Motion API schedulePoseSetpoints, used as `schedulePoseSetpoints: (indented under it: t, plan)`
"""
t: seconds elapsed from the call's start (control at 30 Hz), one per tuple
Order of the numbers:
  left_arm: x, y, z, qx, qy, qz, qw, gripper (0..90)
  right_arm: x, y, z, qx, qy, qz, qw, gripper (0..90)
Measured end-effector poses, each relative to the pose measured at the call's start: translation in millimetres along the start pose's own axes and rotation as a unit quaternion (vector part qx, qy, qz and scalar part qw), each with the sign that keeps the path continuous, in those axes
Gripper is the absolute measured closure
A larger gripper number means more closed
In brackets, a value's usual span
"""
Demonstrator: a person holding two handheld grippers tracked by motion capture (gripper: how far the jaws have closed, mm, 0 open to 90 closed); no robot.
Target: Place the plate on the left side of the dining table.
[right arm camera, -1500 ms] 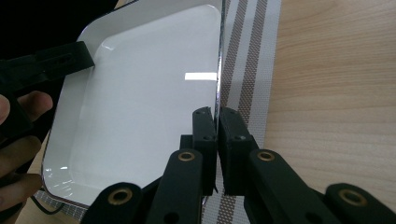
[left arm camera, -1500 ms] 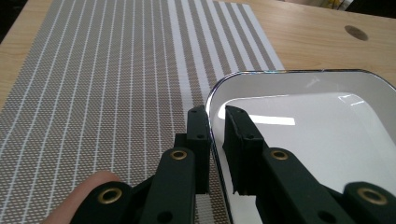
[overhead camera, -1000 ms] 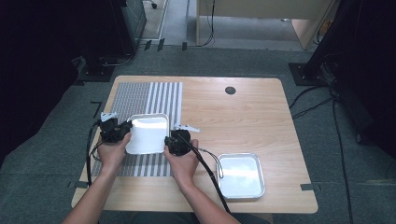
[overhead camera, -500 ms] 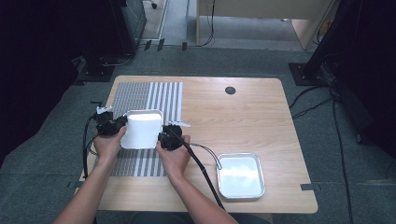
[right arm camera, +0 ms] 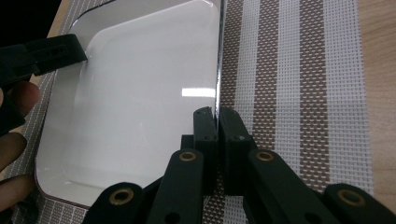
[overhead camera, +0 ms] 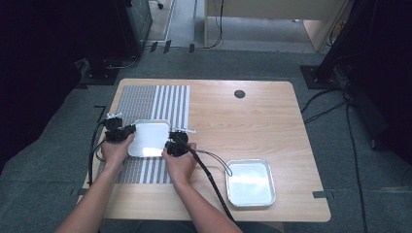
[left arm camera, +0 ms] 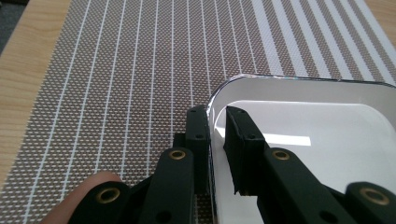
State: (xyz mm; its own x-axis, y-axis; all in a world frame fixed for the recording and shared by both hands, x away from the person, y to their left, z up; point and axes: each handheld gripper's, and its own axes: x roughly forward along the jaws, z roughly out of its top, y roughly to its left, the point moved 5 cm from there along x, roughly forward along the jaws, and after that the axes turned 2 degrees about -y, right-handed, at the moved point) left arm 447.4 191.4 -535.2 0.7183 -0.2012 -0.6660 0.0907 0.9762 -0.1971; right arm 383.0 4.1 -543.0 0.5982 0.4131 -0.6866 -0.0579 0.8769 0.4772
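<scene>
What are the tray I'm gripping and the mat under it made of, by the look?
Tray: probably thin polished metal; its rim is chrome-bright, its pale glossy basin mirrors a ceiling light. Both grippers, left and right, pinch that rim. Mat: seemingly woven plastic or vinyl mesh, matte; an open brown-and-white weave shows up close.

Glossy metal tray (overhead camera: 149,138) on woven mat (overhead camera: 145,104)

My matt black plastic jaws are gripping its smooth shiny rim; the wood table (overhead camera: 252,121) is looking smooth.
</scene>
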Motion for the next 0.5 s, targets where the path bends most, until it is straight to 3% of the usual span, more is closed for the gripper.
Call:
schedulePoseSetpoints:
  t: [0.1, 0.2, 0.3, 0.4, 0.5]
  plan:
    - [2.7, -0.4, 0.2, -0.006, -0.004, -0.004, 1.0000, 79.6, 0.5, 0.4, 0.0, -0.003, -0.001, -0.003, 1.0000, 87.3]
    - [1.9, -2.5, 0.5, -0.014, -0.012, -0.032, 0.9993, 71.9, 0.2, -0.6, 0.7, -0.007, -0.003, -0.006, 1.0000, 87.1]
    - [2.0, -4.8, 0.3, -0.009, -0.015, -0.036, 0.9992, 68.2, -0.8, -3.6, 2.1, -0.004, -0.004, -0.005, 1.0000, 87.3]
    - [0.7, -2.0, 3.6, -0.031, -0.023, -0.045, 0.9982, 64.2, -1.0, -8.4, 2.7, 0.022, 0.002, 0.010, 0.9997, 87.0]
    - [-2.9, 1.2, 7.5, -0.033, -0.034, -0.045, 0.9978, 62.7, -1.7, -8.3, 2.8, 0.013, -0.001, 0.009, 0.9999, 86.6]
